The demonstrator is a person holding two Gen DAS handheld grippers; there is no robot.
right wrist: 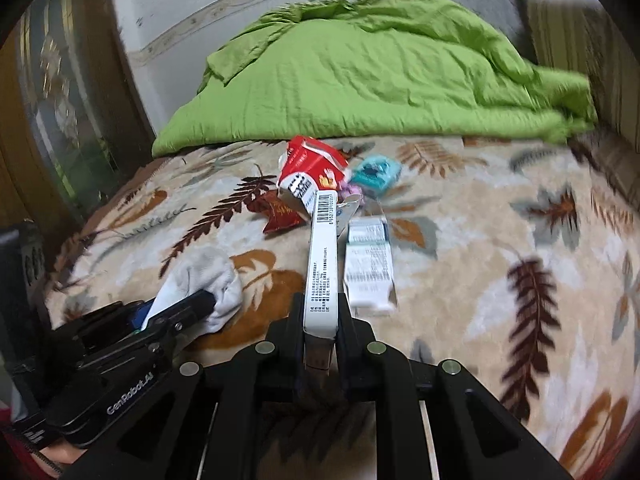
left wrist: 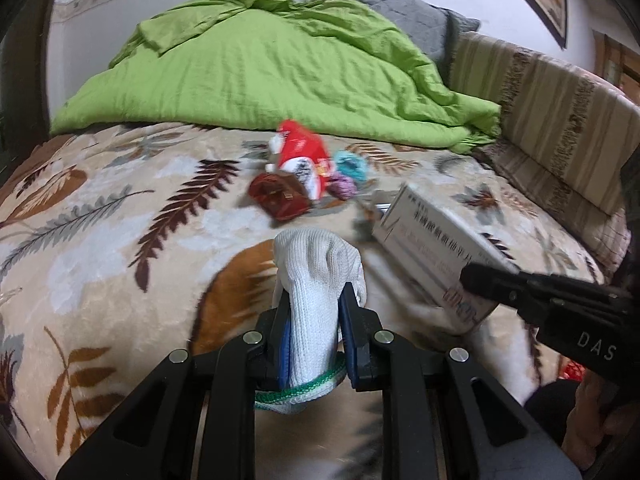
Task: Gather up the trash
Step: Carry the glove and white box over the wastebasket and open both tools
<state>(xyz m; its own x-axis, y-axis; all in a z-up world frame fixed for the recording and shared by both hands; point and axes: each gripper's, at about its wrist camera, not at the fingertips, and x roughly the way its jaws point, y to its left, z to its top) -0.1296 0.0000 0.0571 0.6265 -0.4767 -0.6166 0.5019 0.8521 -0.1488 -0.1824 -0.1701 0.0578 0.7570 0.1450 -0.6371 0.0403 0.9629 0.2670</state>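
- Left gripper (left wrist: 314, 312): jaws clamped on a white knitted glove (left wrist: 316, 280), which stands up between the pads.
- Right gripper (right wrist: 320, 320): jaws clamped on a long white box (right wrist: 320, 256), barcode end pointing away.
- Ahead of both grippers: red carton (right wrist: 310, 172), dark red packet (left wrist: 280, 196), teal wrapper (right wrist: 376, 172), lying clustered on the leaf-print blanket (right wrist: 500, 240).
- Just right of the box: a white receipt-like paper (right wrist: 368, 264), flat.
- Beyond the cluster: green quilt (left wrist: 260, 72), heaped.
- Open blanket lies on the right gripper's right side.
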